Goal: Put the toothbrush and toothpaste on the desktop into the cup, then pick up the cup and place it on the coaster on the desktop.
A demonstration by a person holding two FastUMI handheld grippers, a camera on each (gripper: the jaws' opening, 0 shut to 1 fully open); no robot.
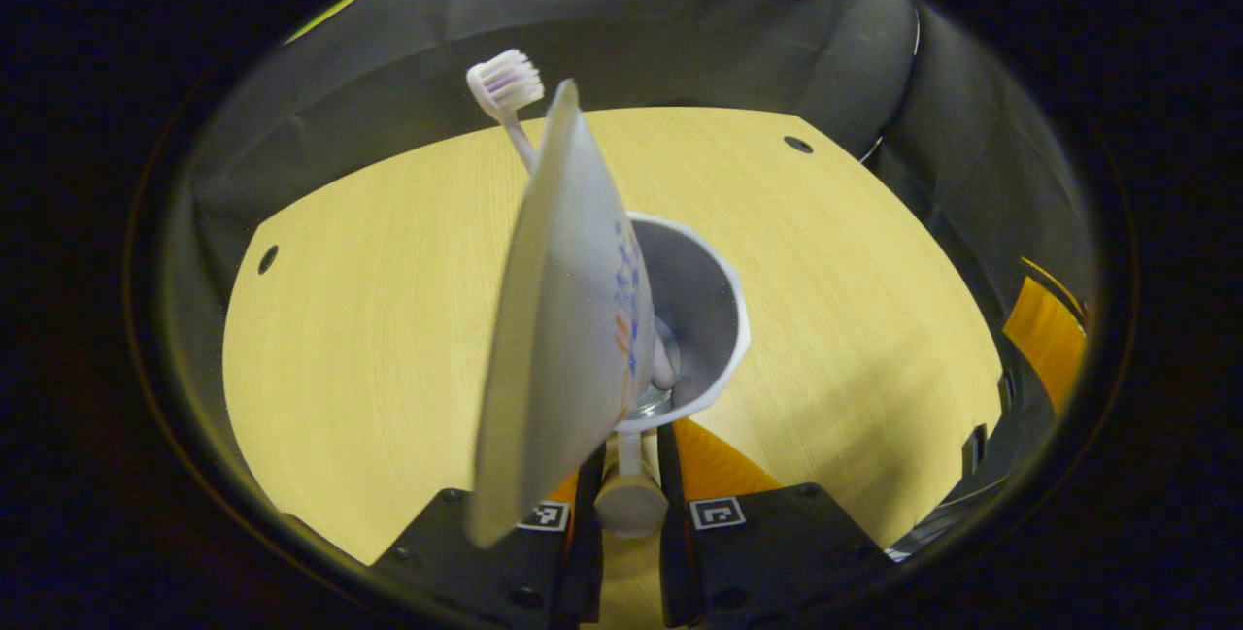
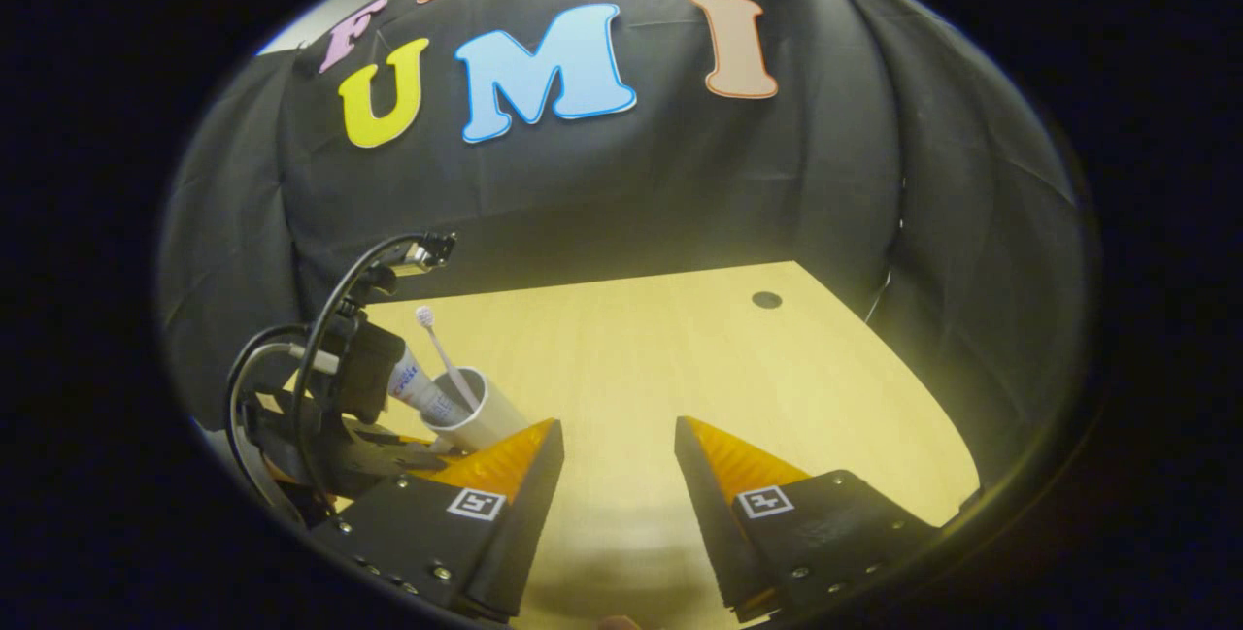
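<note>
- In the left gripper view, the left gripper [image 1: 629, 504] pointed down at the cup [image 1: 714, 319], its two fingers drawn close together on the cup's small handle, one on each side of it and pressing against it.
- The cup stood just ahead of those fingertips on the desktop [image 1: 369, 339], its mouth open toward the camera.
- The toothpaste [image 1: 563, 319] stood inside the cup, its flat crimped end up and leaning back over the left finger, so it hid much of the cup's left side.
- The toothbrush [image 1: 505, 86] was in the cup too, its bristled head rising beyond and above the tube's tip.
- In the right gripper view, the right gripper [image 2: 617, 460] hung above the bare desktop [image 2: 660, 358] with its fingers spread wide apart and nothing between them.
- Ahead and to the left of that gripper stood the cup [image 2: 481, 416], with the toothbrush [image 2: 442, 353] slanting up out of it and the toothpaste [image 2: 418, 387] leaning out toward the left gripper [image 2: 403, 460], which sat low against the cup's near-left side.
- I could not make out the coaster for certain.
</note>
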